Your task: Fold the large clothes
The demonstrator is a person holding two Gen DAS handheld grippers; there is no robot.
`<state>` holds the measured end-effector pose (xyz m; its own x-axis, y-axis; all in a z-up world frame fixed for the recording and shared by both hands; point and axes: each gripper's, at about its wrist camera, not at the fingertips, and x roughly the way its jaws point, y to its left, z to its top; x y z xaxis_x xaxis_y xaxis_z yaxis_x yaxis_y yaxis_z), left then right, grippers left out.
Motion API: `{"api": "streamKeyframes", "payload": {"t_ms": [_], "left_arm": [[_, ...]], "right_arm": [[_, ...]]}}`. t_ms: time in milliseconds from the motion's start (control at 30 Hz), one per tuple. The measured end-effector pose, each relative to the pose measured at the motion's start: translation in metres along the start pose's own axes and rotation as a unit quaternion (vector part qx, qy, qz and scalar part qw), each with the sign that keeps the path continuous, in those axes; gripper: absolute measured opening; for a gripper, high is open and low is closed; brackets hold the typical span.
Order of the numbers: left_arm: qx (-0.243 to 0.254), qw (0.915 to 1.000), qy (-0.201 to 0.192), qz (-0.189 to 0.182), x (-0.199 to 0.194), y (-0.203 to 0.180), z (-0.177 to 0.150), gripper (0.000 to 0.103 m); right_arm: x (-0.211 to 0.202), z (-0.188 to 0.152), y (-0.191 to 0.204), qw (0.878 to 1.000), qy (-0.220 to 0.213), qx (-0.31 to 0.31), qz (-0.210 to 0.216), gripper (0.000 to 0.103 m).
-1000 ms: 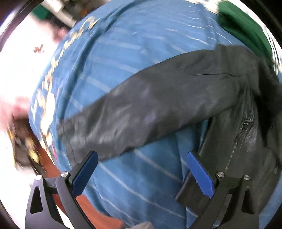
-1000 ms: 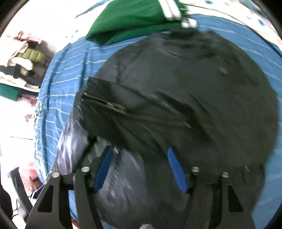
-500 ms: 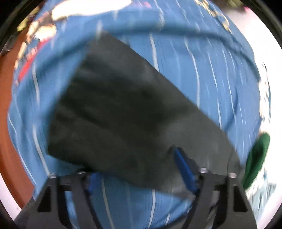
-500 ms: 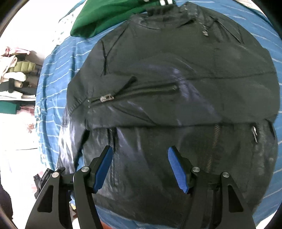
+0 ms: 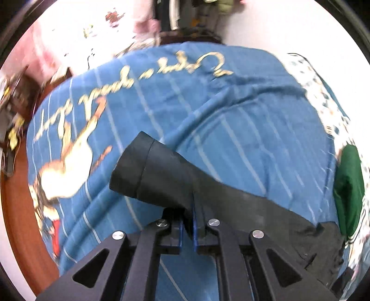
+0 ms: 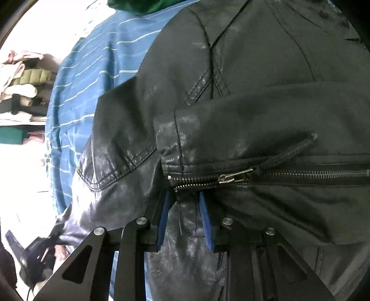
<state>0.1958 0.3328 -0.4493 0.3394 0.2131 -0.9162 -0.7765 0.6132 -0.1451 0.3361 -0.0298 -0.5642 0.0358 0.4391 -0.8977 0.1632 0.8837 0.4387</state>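
Observation:
A black leather jacket [image 6: 266, 76] lies on a blue striped bedspread [image 5: 231, 120]. In the left wrist view my left gripper [image 5: 188, 220] is shut on the jacket's sleeve [image 5: 161, 178], whose cuff end sticks out ahead of the fingers above the bedspread. In the right wrist view my right gripper [image 6: 183, 208] is nearly shut, pinching the jacket's leather just below the other sleeve's zipped cuff [image 6: 231, 178], which is folded across the jacket body.
A folded green garment [image 5: 349, 185] lies at the bed's right edge; it also shows at the top of the right wrist view [image 6: 138, 5]. Stacked clothes [image 6: 23, 78] sit on shelves to the left. Wooden floor [image 5: 20, 208] borders the bed.
Both grippers have closed from wide open. The left one took hold of the sleeve and lifted it; the right one moved in close and pinched the jacket near the folded sleeve.

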Motion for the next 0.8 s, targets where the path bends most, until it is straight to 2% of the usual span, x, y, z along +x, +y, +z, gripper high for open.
{"api": "streamKeyframes", "payload": {"t_ms": [67, 133, 167, 200, 233, 267, 367, 500, 667, 800], "left_arm": [[0.021, 0.9996, -0.018, -0.003, -0.015, -0.008, -0.001, 0.003], [0.055, 0.9975, -0.044, -0.005, -0.036, -0.027, 0.0, 0.002], [0.07, 0.996, -0.055, -0.008, -0.042, -0.033, 0.0, 0.002], [0.094, 0.993, -0.072, -0.01, -0.053, -0.045, -0.001, 0.002], [0.109, 0.9906, -0.082, -0.009, -0.056, -0.055, 0.0, 0.002], [0.136, 0.9856, -0.1, -0.011, -0.068, -0.07, -0.003, 0.002], [0.205, 0.969, -0.137, -0.009, -0.089, -0.109, -0.014, 0.002], [0.28, 0.9483, -0.147, -0.029, -0.111, -0.157, -0.049, 0.001], [0.352, 0.9242, -0.138, -0.054, -0.13, -0.218, -0.11, 0.001], [0.398, 0.9033, -0.122, -0.104, -0.149, -0.284, -0.171, 0.001]], "right_arm": [[-0.013, -0.002, 0.001, 1.0, 0.008, -0.001, 0.0, 0.032], [-0.031, -0.008, 0.0, 0.999, -0.001, -0.014, -0.052, 0.058], [-0.043, -0.013, -0.002, 0.995, -0.014, -0.021, -0.092, 0.082], [-0.057, -0.018, -0.004, 0.986, -0.031, -0.031, -0.159, 0.089], [-0.064, -0.021, -0.006, 0.979, -0.04, -0.038, -0.198, 0.089], [-0.071, -0.024, -0.009, 0.964, -0.052, -0.05, -0.255, 0.089], [-0.079, -0.026, -0.019, 0.941, -0.066, -0.061, -0.325, 0.089], [-0.089, -0.021, -0.045, 0.937, -0.077, -0.044, -0.338, 0.089], [-0.107, -0.012, -0.088, 0.951, -0.079, -0.018, -0.299, 0.089], [-0.137, -0.011, -0.134, 0.956, -0.086, 0.004, -0.279, 0.089]]}}
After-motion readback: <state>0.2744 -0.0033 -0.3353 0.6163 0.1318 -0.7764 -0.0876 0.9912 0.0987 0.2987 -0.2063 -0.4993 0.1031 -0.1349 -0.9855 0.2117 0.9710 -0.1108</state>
